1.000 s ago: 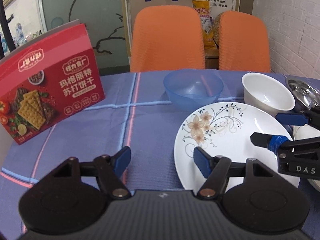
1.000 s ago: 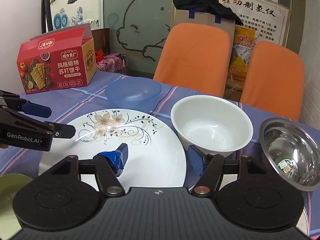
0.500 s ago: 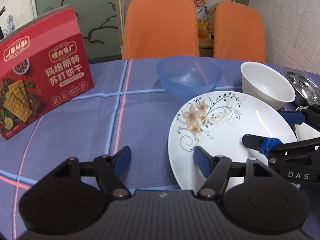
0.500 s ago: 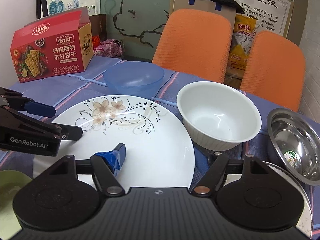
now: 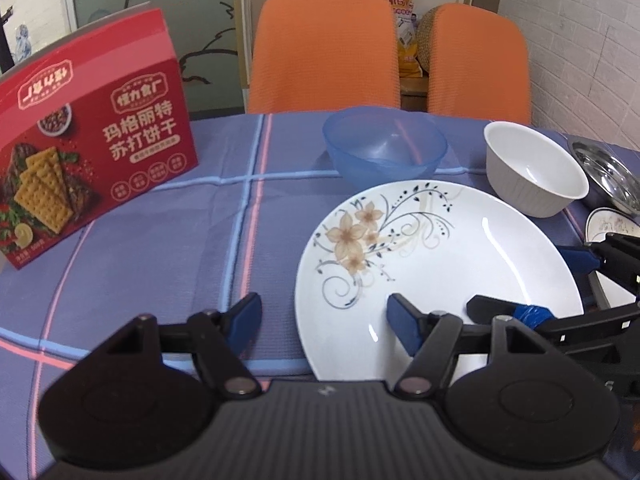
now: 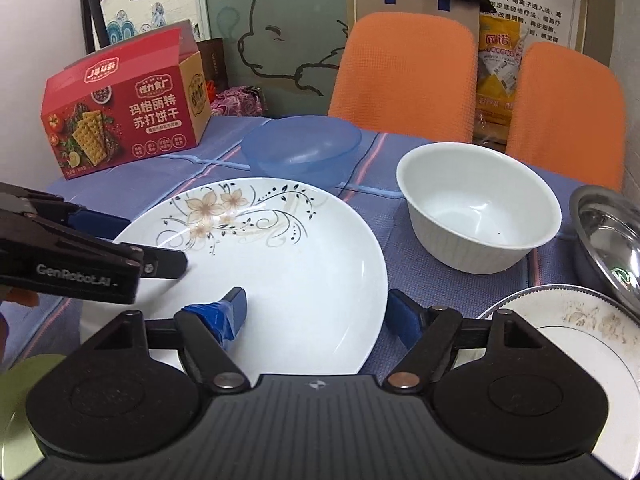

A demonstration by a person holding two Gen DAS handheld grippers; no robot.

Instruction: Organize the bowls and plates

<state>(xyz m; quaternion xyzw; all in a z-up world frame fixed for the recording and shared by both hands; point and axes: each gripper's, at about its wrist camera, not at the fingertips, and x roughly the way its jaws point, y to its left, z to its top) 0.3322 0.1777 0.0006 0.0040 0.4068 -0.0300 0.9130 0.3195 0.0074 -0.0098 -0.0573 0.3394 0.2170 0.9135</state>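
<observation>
Red cracker box [image 5: 86, 168] stands on blue checked tablecloth [image 5: 224, 232]; two orange chairs [image 6: 408, 76] behind, perhaps touching

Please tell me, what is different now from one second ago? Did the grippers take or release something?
Nothing was taken or released. The right gripper has moved forward, so its open jaws now straddle the right edge of the flowered plate, one finger over it, one outside. The left gripper straddles the plate's left edge as before, jaws open. The blue bowl, white bowl and cracker box stayed in place.
</observation>
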